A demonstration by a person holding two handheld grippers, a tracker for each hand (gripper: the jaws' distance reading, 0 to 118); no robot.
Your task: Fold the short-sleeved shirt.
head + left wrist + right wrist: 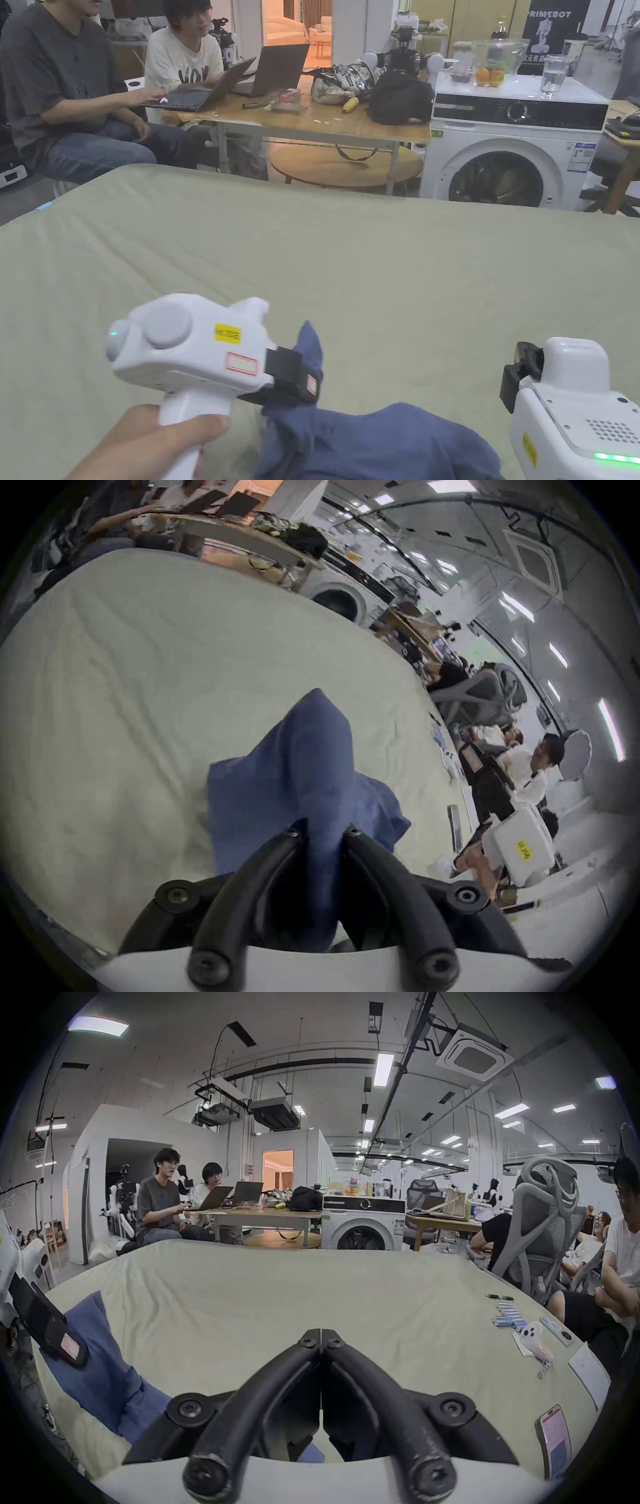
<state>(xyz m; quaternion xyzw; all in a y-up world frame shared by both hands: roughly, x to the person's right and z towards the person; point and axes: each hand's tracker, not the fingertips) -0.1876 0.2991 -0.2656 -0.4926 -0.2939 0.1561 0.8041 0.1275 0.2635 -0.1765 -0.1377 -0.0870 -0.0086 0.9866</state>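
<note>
The blue shirt (381, 444) lies bunched on the green bed sheet (350, 262) right in front of me. My left gripper (323, 833) has both jaws clamped on a raised fold of it. My right gripper (321, 1338), just beside the shirt, has its jaws pressed together on nothing.

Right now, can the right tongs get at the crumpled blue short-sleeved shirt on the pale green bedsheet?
Probably yes. The right tongs, jaws together and holding nothing, sit just beside the blue shirt, with bare sheet between. The left tongs pinch its far end.
</note>
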